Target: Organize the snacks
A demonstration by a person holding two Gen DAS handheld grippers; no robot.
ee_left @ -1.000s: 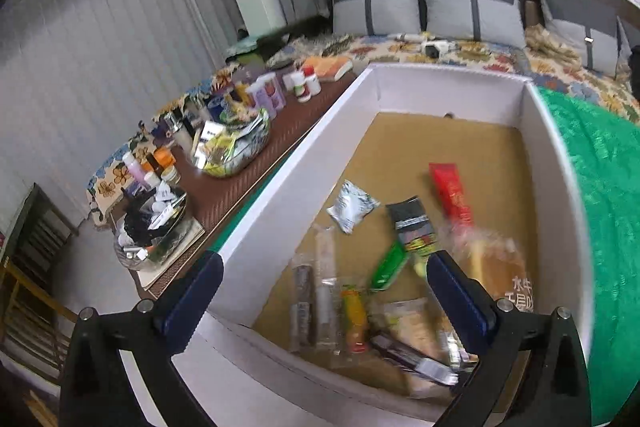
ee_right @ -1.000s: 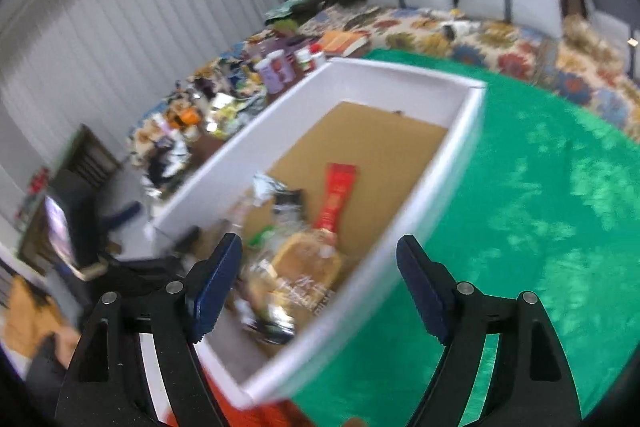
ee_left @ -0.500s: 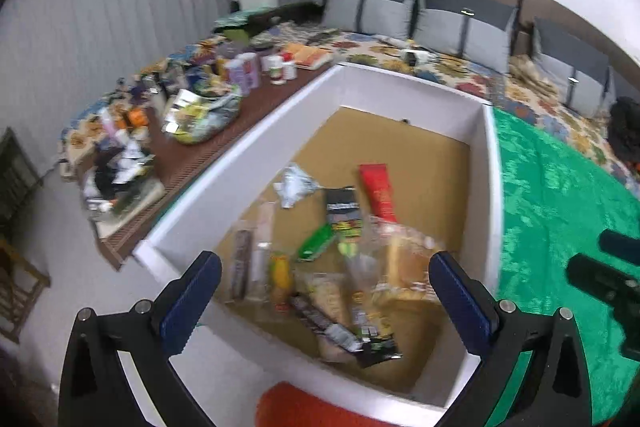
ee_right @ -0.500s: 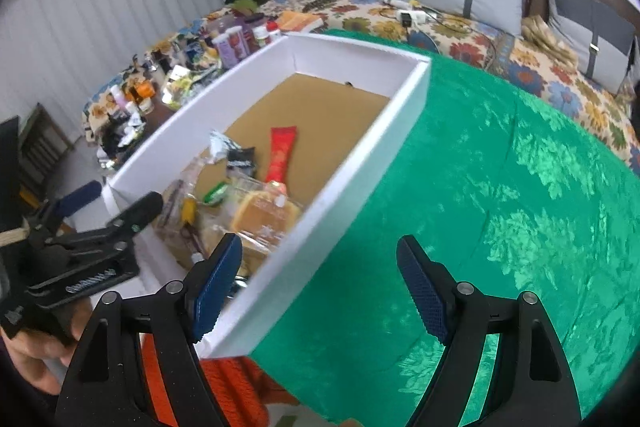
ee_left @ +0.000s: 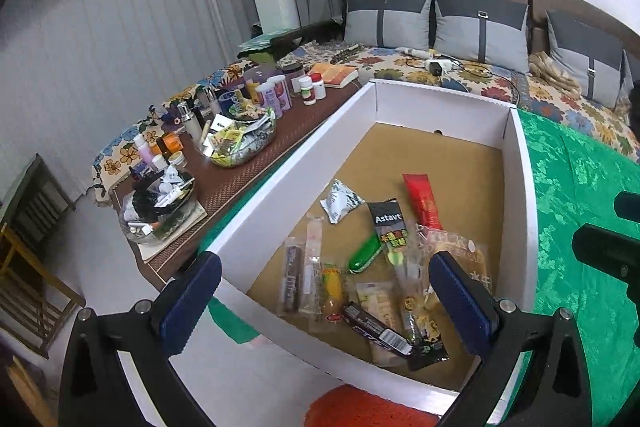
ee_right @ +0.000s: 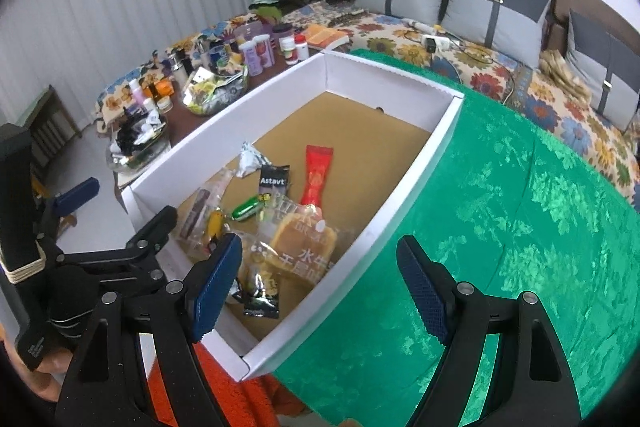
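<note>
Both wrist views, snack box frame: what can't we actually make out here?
- Left wrist view: the bread pack is partly behind the left gripper's right finger.
- Right wrist view: the snack pile's near end is partly covered by the right gripper's left finger.
- Right wrist view: the left gripper shows side-on, its far finger half hidden.
- Both views: bottle labels on the side table are too small to read.

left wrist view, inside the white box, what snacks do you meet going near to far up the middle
black wrapped bar → yellow snack packet → green wrapped candy → black Astavt packet → silver foil packet → then bare cardboard floor to the white box's far wall
</note>
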